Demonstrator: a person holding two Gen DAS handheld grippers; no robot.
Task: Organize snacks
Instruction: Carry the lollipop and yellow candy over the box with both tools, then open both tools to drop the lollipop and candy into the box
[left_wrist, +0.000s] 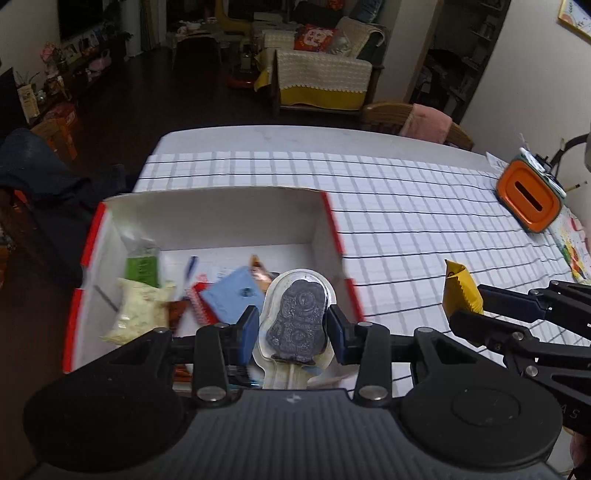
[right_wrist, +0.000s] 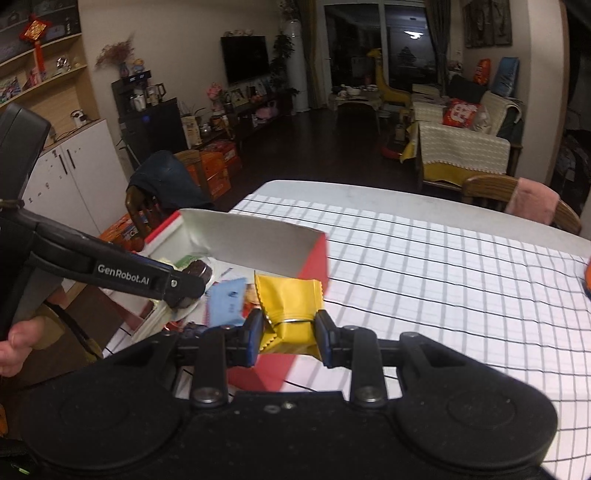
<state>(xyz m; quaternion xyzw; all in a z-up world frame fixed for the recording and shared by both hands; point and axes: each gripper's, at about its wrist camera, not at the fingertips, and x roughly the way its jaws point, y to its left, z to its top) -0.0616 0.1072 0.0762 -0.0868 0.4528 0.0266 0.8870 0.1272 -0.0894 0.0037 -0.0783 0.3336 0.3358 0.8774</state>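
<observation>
My left gripper (left_wrist: 291, 326) is shut on a dark chocolate lollipop (left_wrist: 297, 321) in a clear blister pack, held over the near edge of the red-and-white cardboard box (left_wrist: 221, 214). The box holds several snacks: a green packet (left_wrist: 142, 264), a pale yellow bag (left_wrist: 138, 310) and a blue packet (left_wrist: 234, 295). My right gripper (right_wrist: 288, 328) is shut on a yellow foil packet (right_wrist: 291, 302), just to the right of the box (right_wrist: 251, 243). That yellow packet (left_wrist: 460, 291) also shows at the right in the left wrist view, and the lollipop (right_wrist: 197, 271) at the left in the right wrist view.
The table has a white checked cloth (left_wrist: 406, 221). An orange container (left_wrist: 528, 195) with a slot in its lid stands at the far right. Wooden chairs (right_wrist: 517, 195) stand at the table's far side, one under a dark garment (right_wrist: 166, 181). A person's hand (right_wrist: 18, 343) holds the left gripper.
</observation>
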